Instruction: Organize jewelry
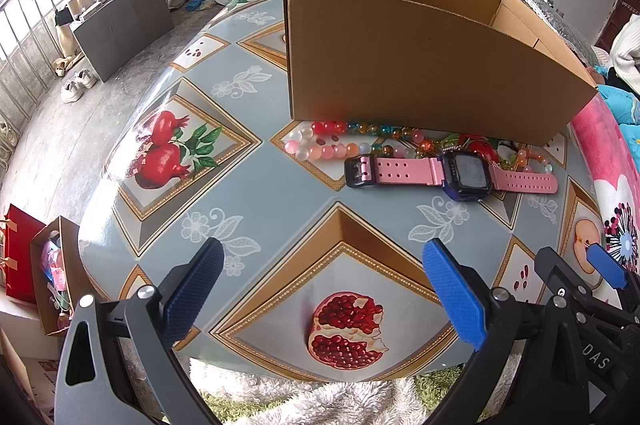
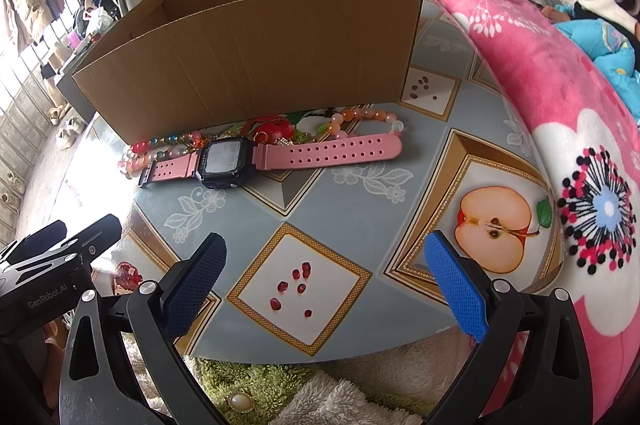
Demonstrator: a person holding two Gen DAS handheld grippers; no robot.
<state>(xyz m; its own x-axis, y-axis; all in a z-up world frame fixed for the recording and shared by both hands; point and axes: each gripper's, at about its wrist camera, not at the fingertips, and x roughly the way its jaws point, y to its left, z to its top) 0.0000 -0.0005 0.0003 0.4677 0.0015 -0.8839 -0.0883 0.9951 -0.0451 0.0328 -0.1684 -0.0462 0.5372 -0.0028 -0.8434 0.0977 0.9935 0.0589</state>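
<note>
A pink-strapped watch [image 1: 452,175] with a dark square face lies flat on the table in front of an open cardboard box [image 1: 420,65]. Behind it, against the box wall, sit beaded bracelets [image 1: 332,141] in pink, red and teal. My left gripper [image 1: 324,289] hovers open over the near table edge, well short of the watch. In the right wrist view the watch [image 2: 272,157], the beads [image 2: 360,117] and the box [image 2: 256,65] show again. My right gripper [image 2: 326,281] is open too, with nothing between its fingers.
The table [image 1: 256,185] has a glossy fruit-print cover. A pink flowered blanket [image 2: 560,113] borders its right side. A fluffy green-and-white rug [image 2: 280,393] lies below the near edge. On the floor at left stand a small box of items [image 1: 56,277] and a red bag [image 1: 20,253].
</note>
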